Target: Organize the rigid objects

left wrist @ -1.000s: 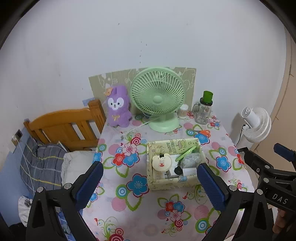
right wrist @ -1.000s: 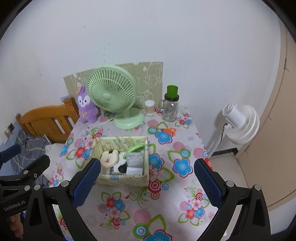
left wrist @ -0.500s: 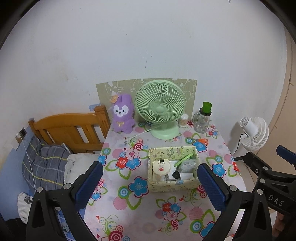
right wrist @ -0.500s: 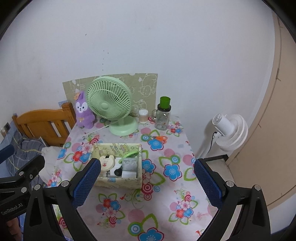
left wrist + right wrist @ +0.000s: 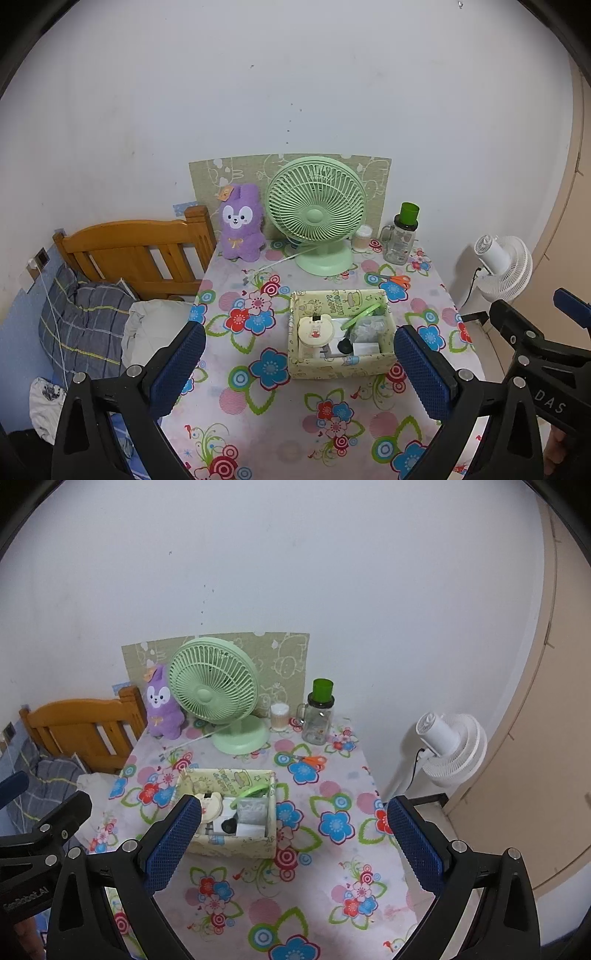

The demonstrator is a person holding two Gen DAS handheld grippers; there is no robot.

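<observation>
I see my left hand-held gripper (image 5: 295, 363) and right hand-held gripper (image 5: 293, 840) both spread wide, holding nothing, above the table (image 5: 266, 410). The box (image 5: 340, 332) sits mid-table, holding a round bear case (image 5: 316, 329), a green stick (image 5: 360, 316) and small packets. Scissors (image 5: 395, 279) lie behind it.

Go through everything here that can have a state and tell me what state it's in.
Left hand-held gripper: open, holding nothing.
Right hand-held gripper: open, holding nothing.
Storage box: lidless, partly filled.
Green desk fan: upright.
Jar with green lid: upright, lid on.
Orange scissors: flat on table.
</observation>
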